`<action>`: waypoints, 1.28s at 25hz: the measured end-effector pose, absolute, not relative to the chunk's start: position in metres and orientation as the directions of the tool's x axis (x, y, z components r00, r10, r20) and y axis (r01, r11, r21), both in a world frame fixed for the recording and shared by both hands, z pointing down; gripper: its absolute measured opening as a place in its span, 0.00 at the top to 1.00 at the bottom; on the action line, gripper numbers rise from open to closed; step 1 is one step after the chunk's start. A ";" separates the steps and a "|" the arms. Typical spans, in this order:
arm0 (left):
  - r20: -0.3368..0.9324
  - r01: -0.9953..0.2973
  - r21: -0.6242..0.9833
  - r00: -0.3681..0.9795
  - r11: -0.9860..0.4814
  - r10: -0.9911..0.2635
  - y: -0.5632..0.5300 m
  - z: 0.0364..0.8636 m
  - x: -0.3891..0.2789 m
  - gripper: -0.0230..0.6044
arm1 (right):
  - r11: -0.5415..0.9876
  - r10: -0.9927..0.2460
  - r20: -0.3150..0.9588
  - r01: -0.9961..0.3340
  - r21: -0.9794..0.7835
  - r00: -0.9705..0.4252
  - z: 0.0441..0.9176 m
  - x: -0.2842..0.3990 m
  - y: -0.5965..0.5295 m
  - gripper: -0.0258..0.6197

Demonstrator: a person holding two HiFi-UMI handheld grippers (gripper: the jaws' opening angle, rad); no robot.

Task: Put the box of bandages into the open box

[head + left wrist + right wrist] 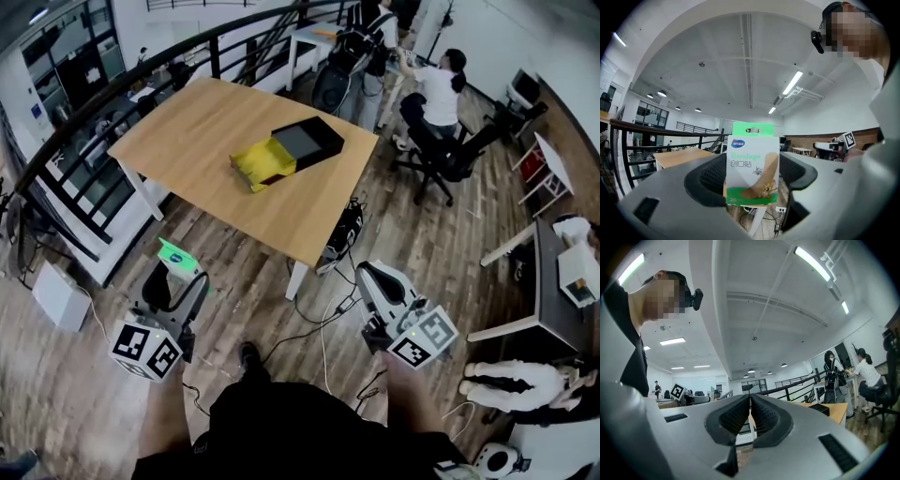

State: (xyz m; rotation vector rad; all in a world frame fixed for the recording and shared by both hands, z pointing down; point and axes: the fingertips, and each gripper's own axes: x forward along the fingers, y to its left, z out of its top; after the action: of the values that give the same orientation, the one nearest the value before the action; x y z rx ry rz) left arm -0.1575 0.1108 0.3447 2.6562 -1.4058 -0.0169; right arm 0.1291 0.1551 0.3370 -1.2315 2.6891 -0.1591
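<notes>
My left gripper is shut on the box of bandages, a white and green carton with a green hang tab, held upright between the pads. In the head view the same gripper sits low at the left with the green tab of the bandage box showing above it. My right gripper is shut with nothing between its jaws, and shows in the head view low at the right. The open box, black with a yellow pulled-out tray, lies on the wooden table, far ahead of both grippers.
A black railing runs along the table's left side. Cables lie on the wood floor by the near table leg. A seated person on an office chair is beyond the table's right end. White desks stand at the right.
</notes>
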 end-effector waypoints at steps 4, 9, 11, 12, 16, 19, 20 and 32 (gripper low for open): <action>0.058 -0.821 0.137 0.566 -0.555 -0.822 0.080 0.347 -0.172 0.40 | 0.656 -0.755 -0.110 -0.737 -0.167 -0.647 0.334 0.112 0.125 0.90; 0.045 -0.818 0.143 0.568 -0.558 -0.822 0.051 0.339 -0.191 0.40 | 0.658 -0.752 -0.105 -0.736 -0.157 -0.650 0.323 0.092 0.097 0.90; 0.037 -0.817 0.144 0.569 -0.559 -0.821 0.042 0.335 -0.200 0.40 | 0.659 -0.752 -0.108 -0.736 -0.151 -0.651 0.318 0.082 0.088 0.90; 0.033 -0.816 0.145 0.570 -0.560 -0.821 0.038 0.335 -0.205 0.40 | 0.660 -0.751 -0.110 -0.737 -0.148 -0.651 0.316 0.078 0.084 0.90; 0.020 -0.812 0.140 0.574 -0.566 -0.819 0.025 0.333 -0.223 0.40 | 0.663 -0.749 -0.120 -0.735 -0.142 -0.652 0.312 0.059 0.067 0.90; 0.012 -0.812 0.142 0.574 -0.567 -0.819 0.018 0.331 -0.240 0.40 | 0.669 -0.744 -0.122 -0.731 -0.135 -0.657 0.307 0.040 0.057 0.90; 0.010 -0.811 0.143 0.574 -0.567 -0.819 0.016 0.330 -0.245 0.40 | 0.671 -0.742 -0.122 -0.730 -0.133 -0.659 0.306 0.034 0.054 0.90; 0.005 -0.812 0.150 0.571 -0.564 -0.821 -0.004 0.339 -0.284 0.40 | 0.664 -0.747 -0.111 -0.735 -0.133 -0.655 0.306 0.001 0.034 0.90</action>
State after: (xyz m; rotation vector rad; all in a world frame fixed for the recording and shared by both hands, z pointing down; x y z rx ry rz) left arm -0.2842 -0.0042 0.3391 2.6626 -1.3917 -0.0987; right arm 0.0012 0.0345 0.3064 -1.2213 2.7213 -0.1142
